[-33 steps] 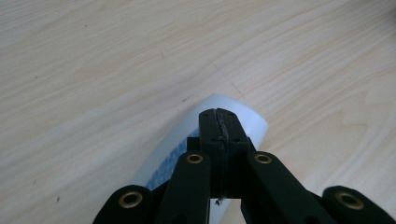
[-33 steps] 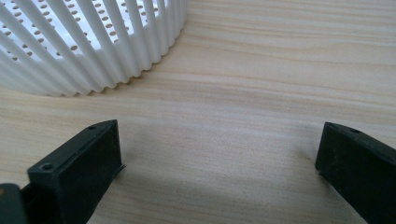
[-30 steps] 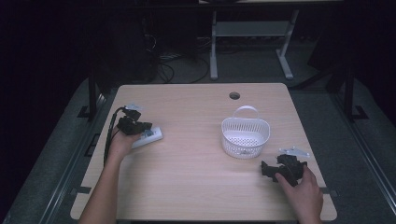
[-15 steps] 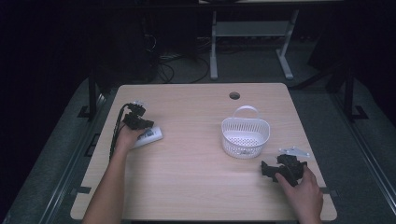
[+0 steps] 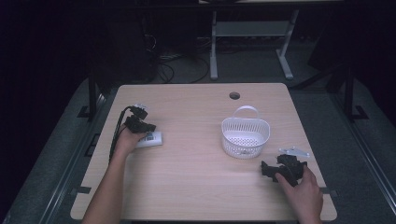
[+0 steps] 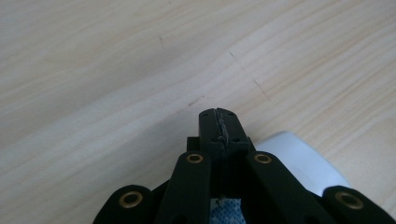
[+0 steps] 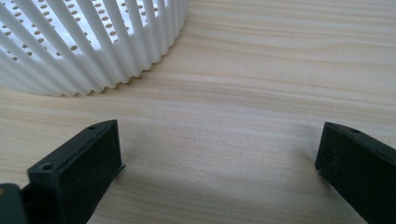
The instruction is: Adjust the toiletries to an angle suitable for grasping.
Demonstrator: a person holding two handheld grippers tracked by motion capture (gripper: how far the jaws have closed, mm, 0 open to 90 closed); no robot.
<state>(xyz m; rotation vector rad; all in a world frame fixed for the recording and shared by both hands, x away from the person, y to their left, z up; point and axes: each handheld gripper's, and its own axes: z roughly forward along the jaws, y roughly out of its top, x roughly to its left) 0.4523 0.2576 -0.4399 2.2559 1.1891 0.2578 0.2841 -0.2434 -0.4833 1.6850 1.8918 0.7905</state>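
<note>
Left gripper (image 5: 140, 125): jaws seen pressed together, nothing between the tips, held over a white packet (image 5: 150, 139).
Packet: laid flat near the counter's (image 5: 196, 186) left edge.
Right gripper (image 5: 273, 169): jaws spread wide, rested beside a white basket (image 5: 245, 136).

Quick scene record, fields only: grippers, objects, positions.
left gripper: jaws shut, nothing seen between the tips, over a white packet
right gripper: jaws open, nothing between them, low over the table
basket: white, slotted, upright, right of centre, nothing seen inside
packet: flat on the table's left side, under the left gripper
</note>
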